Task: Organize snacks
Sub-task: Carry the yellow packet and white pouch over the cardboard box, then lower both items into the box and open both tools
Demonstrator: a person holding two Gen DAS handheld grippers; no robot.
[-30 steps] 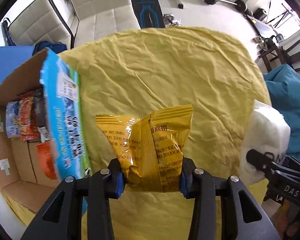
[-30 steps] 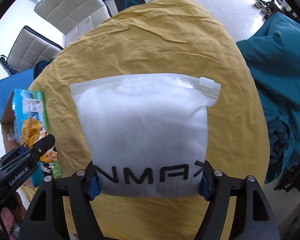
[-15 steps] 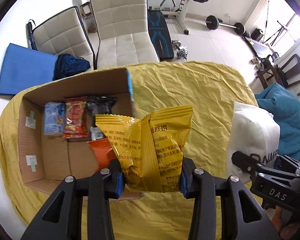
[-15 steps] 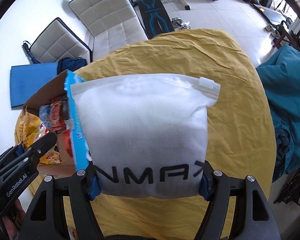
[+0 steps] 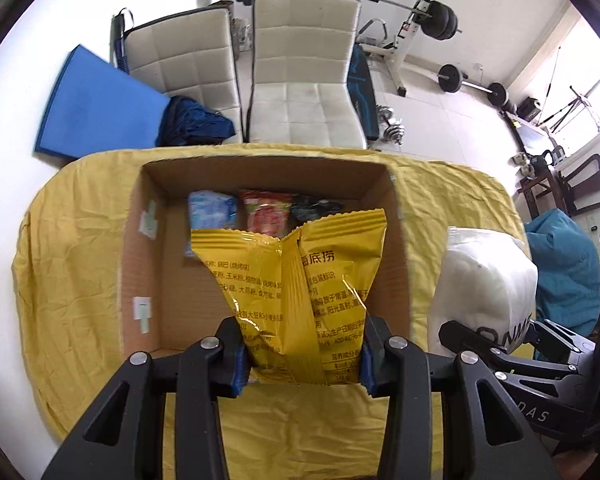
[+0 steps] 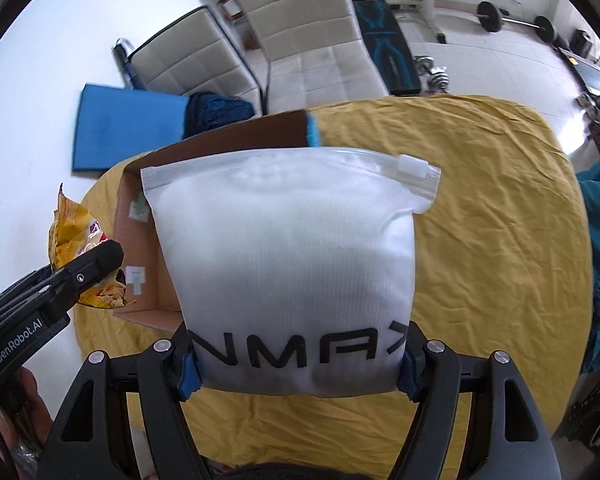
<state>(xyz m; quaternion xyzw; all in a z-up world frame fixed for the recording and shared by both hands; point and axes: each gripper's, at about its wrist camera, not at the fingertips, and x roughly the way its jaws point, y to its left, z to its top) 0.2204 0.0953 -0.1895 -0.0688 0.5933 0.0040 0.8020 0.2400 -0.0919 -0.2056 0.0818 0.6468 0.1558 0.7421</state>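
Three snack packets point(image 5: 260, 212) in box point(image 5: 260, 170); each tongs grips one bag

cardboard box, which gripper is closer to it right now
Left. The left gripper holds the yellow snack bag right over the cardboard box. The right gripper, gripping the white zip pouch, sits off to the box's right over the yellow cloth.
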